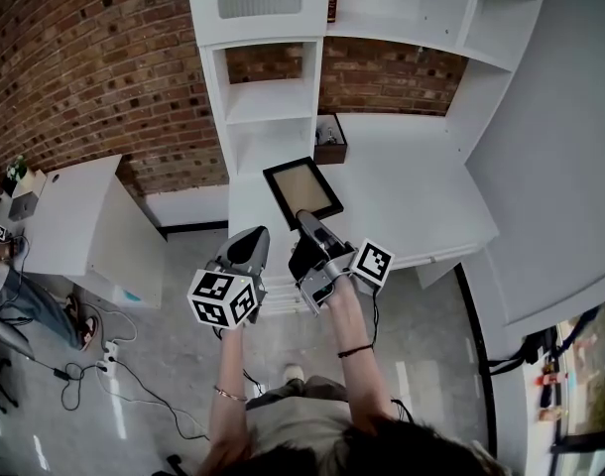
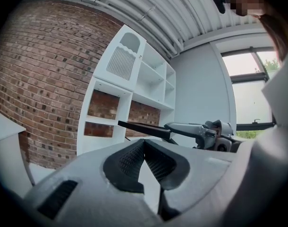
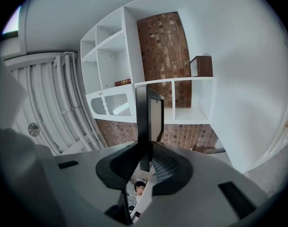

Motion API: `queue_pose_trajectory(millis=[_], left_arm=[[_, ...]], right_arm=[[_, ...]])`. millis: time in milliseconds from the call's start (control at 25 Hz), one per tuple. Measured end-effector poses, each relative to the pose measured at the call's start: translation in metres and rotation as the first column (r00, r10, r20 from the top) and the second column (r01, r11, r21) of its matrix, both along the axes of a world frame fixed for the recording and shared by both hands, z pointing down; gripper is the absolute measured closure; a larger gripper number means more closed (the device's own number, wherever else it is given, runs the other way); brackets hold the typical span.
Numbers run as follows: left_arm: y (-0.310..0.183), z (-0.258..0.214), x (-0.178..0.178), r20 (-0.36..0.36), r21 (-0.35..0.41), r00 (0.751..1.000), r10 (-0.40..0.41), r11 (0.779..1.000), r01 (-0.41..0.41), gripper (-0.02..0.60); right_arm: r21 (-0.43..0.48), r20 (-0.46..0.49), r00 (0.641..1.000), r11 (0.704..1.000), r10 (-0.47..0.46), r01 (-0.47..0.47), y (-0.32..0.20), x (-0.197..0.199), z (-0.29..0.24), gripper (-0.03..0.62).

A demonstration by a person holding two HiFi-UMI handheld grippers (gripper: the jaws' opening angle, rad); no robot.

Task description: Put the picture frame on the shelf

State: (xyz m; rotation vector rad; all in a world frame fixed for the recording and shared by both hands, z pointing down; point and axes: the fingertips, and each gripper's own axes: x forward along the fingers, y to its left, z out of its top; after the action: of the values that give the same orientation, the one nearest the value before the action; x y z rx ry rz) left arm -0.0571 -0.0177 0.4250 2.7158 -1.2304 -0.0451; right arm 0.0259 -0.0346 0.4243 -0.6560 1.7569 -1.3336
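Left gripper [image 1: 251, 238]: jaws closed tip to tip, nothing between them. Right gripper [image 1: 308, 224]: jaws clamped on the near edge of the picture frame [image 1: 302, 190] (black rim, tan panel), held flat in the air above the white desk [image 1: 412, 201], short of the shelf unit [image 1: 271, 102].

Bright, even daylight fills the room. The window [image 2: 250, 98] in the left gripper view is blown out almost to white and is the plain source of light. The white shelf unit [image 1: 273, 97] and the counter [image 1: 412, 196] look bright and flat, with only soft shadows inside the compartments. The glossy floor [image 1: 134, 405] carries pale reflections. Both gripper views are strong fisheye, with black corners and bowed shelf edges. Close to the lens, the grey bodies of the left gripper [image 2: 144, 142] and the right gripper [image 3: 145, 150] are soft. The head view is sharp but bends at its edges.
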Motion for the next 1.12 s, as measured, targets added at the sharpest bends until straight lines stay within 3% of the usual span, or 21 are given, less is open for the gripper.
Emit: queue_pose_trajectory(millis=[520, 1120], left_arm=[[-0.047, 0.007, -0.009, 0.006, -0.008, 1.0, 0.01, 1.0, -0.01, 0.571], [-0.136, 0.002, 0.004, -0.01, -0.017, 0.999, -0.041, 0.999, 0.041, 0.571]], right_arm=[[-0.02, 0.009, 1.0, 1.0, 0.001, -0.001, -0.048, -0.011, 0.008, 0.523], [-0.038, 0.019, 0.999, 0.998, -0.049, 0.05, -0.144, 0.001, 0.003, 0.523]])
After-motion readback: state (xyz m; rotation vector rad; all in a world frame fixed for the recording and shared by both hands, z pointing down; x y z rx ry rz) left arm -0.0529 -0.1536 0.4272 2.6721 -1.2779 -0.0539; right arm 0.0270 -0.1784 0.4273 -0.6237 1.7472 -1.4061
